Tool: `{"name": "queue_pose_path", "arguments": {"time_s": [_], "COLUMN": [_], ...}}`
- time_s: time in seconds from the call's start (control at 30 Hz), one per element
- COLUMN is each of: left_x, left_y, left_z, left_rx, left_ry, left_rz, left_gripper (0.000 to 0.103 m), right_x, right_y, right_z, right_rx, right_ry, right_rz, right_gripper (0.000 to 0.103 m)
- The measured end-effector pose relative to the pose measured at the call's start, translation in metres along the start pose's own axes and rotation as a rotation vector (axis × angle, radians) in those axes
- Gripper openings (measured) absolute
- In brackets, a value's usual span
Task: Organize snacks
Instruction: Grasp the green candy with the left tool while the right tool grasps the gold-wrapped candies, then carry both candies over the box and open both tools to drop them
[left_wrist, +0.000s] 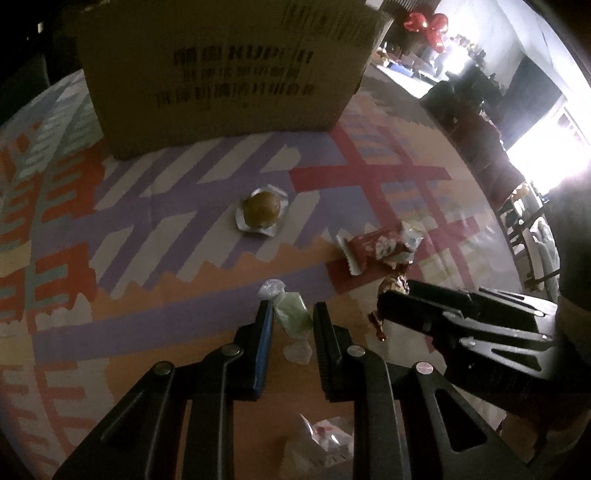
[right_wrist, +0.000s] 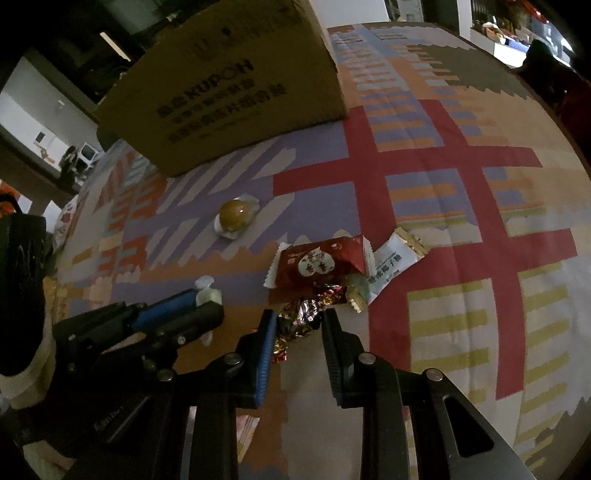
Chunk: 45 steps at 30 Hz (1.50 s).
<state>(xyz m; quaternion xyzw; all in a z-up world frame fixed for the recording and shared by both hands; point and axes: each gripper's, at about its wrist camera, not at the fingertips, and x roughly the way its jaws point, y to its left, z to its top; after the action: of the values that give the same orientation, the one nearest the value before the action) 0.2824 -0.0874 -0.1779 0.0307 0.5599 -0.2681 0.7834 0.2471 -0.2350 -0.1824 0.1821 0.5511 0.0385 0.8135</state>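
Left-wrist view first: my left gripper sits low over the patterned cloth, its fingers spread with a pale green candy lying between them; I can't tell whether either finger touches it. Beyond it a brown ball in a clear wrapper rests mid-cloth, and a cardboard box stands at the far edge. To the right lies a red packet, and my right gripper reaches in beside a foil candy. Right-wrist view: my right gripper has its fingers spread around a heap of foil candy on the cloth, just short of the red packet and a white sachet. The left gripper lies to the left at the green candy, with the brown ball and box farther off.
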Motion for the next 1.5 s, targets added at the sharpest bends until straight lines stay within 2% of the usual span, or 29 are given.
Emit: {"name": "queue_pose_path", "arguments": {"time_s": [0.37, 0.53, 0.87, 1.13, 1.5], "left_x": [-0.045, -0.071, -0.126, -0.158, -0.185], "left_y": [-0.013, -0.016, -0.021, -0.018, -0.01], "left_z": [0.01, 0.019, 0.048, 0.075, 0.124], "left_rx": [0.024, 0.032, 0.063, 0.08, 0.098], "left_ry": [-0.115, -0.18, -0.342, -0.422, -0.494], "left_rz": [0.019, 0.034, 0.072, 0.101, 0.143], "left_gripper": [0.022, 0.022, 0.022, 0.022, 0.022], "right_x": [-0.039, -0.062, -0.112, -0.139, -0.156], "right_y": [0.013, 0.021, 0.049, 0.068, 0.089], "right_z": [0.002, 0.009, 0.043, 0.073, 0.126], "right_rx": [-0.043, -0.074, -0.149, -0.197, -0.261], "right_ry": [-0.089, -0.155, -0.334, -0.438, -0.505], "right_rz": [-0.006, -0.011, -0.012, 0.003, 0.01], "right_gripper": [0.027, 0.027, 0.027, 0.027, 0.027]}}
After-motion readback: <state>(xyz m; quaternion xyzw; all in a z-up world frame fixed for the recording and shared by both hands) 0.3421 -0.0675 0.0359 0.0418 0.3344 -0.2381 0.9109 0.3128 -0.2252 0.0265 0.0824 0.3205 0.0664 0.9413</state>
